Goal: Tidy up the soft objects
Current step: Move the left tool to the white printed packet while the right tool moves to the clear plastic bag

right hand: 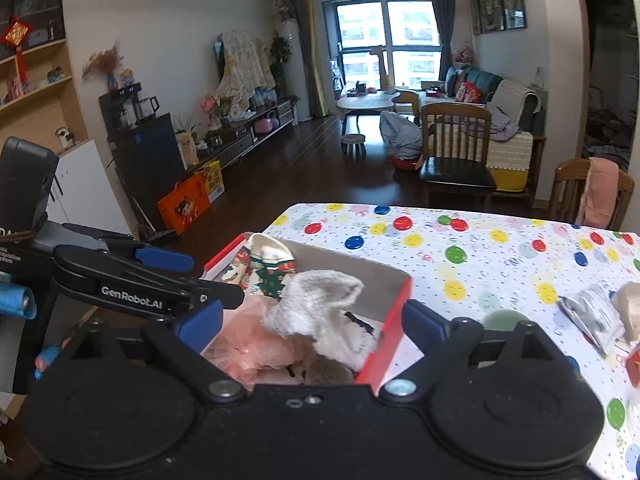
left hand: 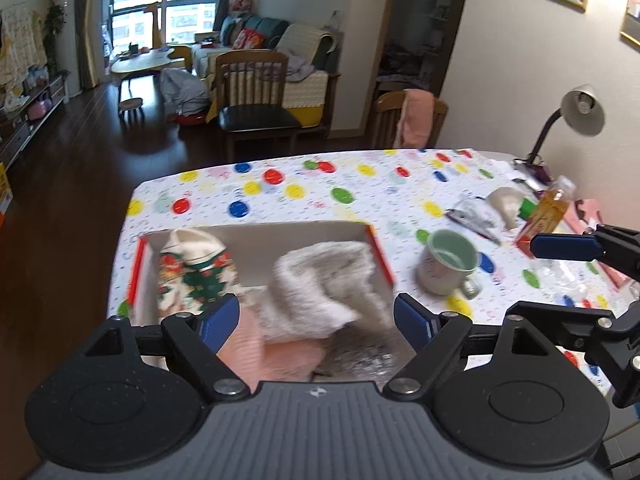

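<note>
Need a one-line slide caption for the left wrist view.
Open left gripper above box holding fluffy white sock, Christmas sock, pink cloth.

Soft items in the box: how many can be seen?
4: a Christmas sock at the far left, a white fluffy sock mid-box, pink cloth nearest, grey fabric beneath. More may be hidden.

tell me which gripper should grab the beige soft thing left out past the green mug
Right. The beige item lies on the right gripper side, past the mug; the left gripper hangs open over the box.
</note>
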A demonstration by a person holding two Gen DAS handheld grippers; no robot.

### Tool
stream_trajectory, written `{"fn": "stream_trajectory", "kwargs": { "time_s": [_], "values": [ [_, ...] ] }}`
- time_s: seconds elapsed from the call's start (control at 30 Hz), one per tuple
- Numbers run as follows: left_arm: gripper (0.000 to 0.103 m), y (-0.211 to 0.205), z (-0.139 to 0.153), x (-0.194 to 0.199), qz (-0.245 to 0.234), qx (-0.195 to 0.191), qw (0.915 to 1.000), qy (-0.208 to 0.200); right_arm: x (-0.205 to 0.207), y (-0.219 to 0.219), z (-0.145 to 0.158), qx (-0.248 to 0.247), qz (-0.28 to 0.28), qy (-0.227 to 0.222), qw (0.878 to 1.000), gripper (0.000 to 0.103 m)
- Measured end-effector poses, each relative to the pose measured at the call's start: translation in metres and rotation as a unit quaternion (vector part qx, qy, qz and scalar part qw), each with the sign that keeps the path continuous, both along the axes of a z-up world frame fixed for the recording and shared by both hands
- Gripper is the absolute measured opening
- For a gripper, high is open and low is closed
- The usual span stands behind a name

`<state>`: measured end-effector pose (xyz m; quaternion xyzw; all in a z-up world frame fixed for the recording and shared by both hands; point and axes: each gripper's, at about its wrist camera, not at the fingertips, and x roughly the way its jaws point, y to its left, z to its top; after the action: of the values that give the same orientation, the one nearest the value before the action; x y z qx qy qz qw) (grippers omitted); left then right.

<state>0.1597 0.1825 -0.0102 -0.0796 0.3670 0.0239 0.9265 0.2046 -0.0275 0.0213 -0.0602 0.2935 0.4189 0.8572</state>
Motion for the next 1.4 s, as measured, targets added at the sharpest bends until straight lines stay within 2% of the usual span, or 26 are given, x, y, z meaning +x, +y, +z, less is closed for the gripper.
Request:
{"fn": "stream_trajectory", "kwargs": {
  "time_s": [0.3, 0.43, 0.57, 0.87, 1.07, 1.23, 1.4],
  "values": [
    [0.090, -0.055, 0.009, 0.018, -0.030, -0.006, 0.9993, -0.019, 0.015, -0.066, 0.003, 0.021, -0.039, 0.000, 0.999, 0.102],
    [0.100, -0.083, 0.010, 0.031, -0.039, -0.007, 0.9988, -0.029, 0.024, -0.098, 0.001, 0.023, -0.060, -0.003, 0.998, 0.102],
    [0.100, -0.111, 0.010, 0.050, -0.046, -0.019, 0.9981, -0.036, 0.036, -0.133, -0.002, 0.023, -0.085, -0.005, 0.996, 0.102],
    [0.100, -0.186, -0.001, 0.109, -0.063, -0.009, 0.9977, -0.022, 0.066, -0.211, -0.021, 0.007, -0.148, -0.010, 0.989, 0.102],
    [0.100, -0.232, -0.013, 0.156, -0.070, -0.041, 0.9967, -0.005, 0.089, -0.258, -0.043, -0.013, -0.185, -0.007, 0.983, 0.102],
    [0.100, -0.270, -0.022, 0.191, -0.057, -0.026, 0.9980, 0.001, 0.108, -0.291, -0.059, -0.026, -0.203, -0.002, 0.979, 0.102],
    [0.100, -0.298, -0.034, 0.222, -0.062, -0.028, 0.9977, 0.008, 0.128, -0.317, -0.070, -0.030, -0.215, 0.001, 0.976, 0.101]
  ]
}}
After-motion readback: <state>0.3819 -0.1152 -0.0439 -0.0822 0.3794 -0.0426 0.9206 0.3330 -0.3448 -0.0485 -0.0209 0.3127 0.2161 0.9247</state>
